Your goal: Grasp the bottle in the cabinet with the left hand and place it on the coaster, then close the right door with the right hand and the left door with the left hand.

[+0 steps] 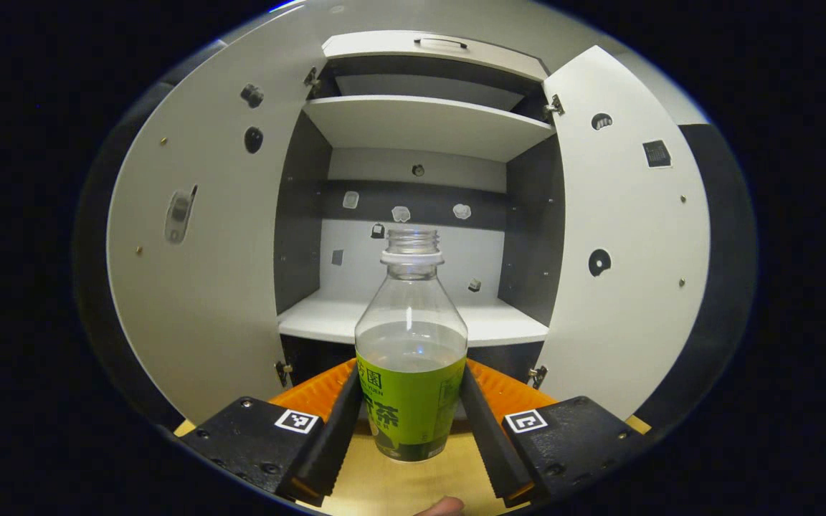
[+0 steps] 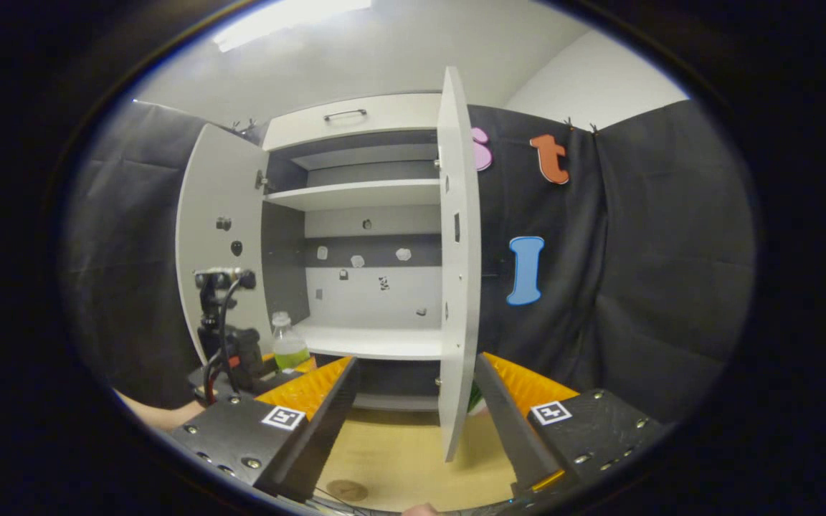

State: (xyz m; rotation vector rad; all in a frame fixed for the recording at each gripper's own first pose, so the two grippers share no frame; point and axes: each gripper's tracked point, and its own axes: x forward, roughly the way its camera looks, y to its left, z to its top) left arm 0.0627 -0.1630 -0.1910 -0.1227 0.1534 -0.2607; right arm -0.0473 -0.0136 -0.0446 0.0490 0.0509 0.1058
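Bottle (image 1: 411, 351) sits low centre in the left gripper view, clamped between the left gripper (image 1: 411, 419)'s two fingers, which press on its green label from both sides. It's out of the cabinet (image 1: 413, 215) now, hanging over the pale wooden table (image 1: 413, 487) with the cap off and liquid up to roughly the label's top edge. So keep it upright; any tilt and that open neck spills.

Over in the right gripper view, the same bottle (image 2: 288, 342) shows at lower left beside the left door (image 2: 216, 236), and the coaster (image 2: 346, 490), a small round disc, lies on the table at the bottom centre of the frame. That's the target, I'd judge: bring the bottle level over the disc, lower it straight, and let the base land flat inside the disc's edge before the fingers part.

Right gripper (image 2: 413, 423) hangs wide open, gripping nothing, with the right door (image 2: 458, 258) standing edge-on between its fingers at centre frame. Well placed for the push later, but best held off until the bottle is down, since both doors are fully open and swinging one early could crowd the left hand's path.
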